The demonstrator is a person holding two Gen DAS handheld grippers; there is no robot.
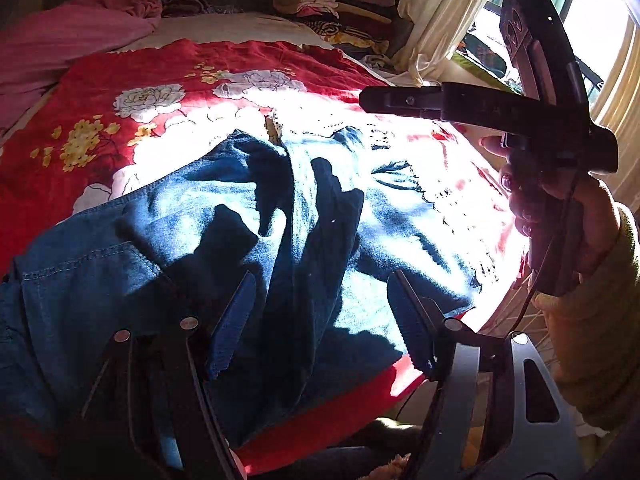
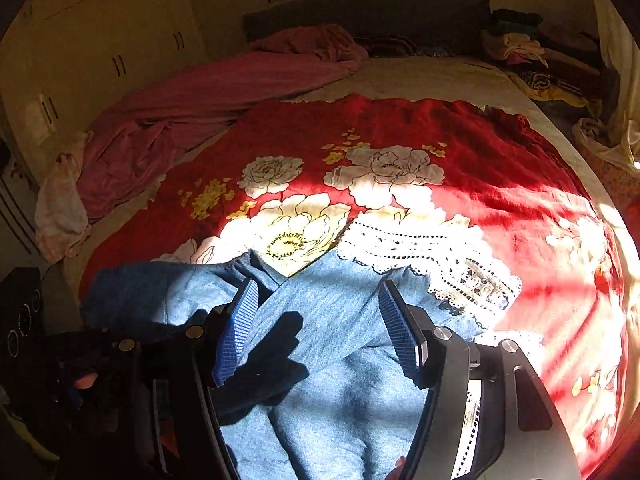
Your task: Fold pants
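Blue denim pants (image 1: 248,240) lie rumpled on the red floral bedspread (image 1: 120,80) at the near edge of the bed, lace-trimmed cuffs (image 2: 432,264) pointing away. Left tool (image 1: 320,320) hangs over them, blue pads apart, nothing between. Right tool (image 2: 316,332) the same, gaping and empty. Denim looks soft but weighty and floppy; the thick waistband or cuffs seem the safest grabs.

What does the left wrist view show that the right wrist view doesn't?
Only the left wrist view: the window, the curtain, and the right claw held in a hand.
Only the right wrist view: the wardrobe and the lace trim in clear detail.
Both: the jeans on the red floral cover, the pink blanket, and open claws.
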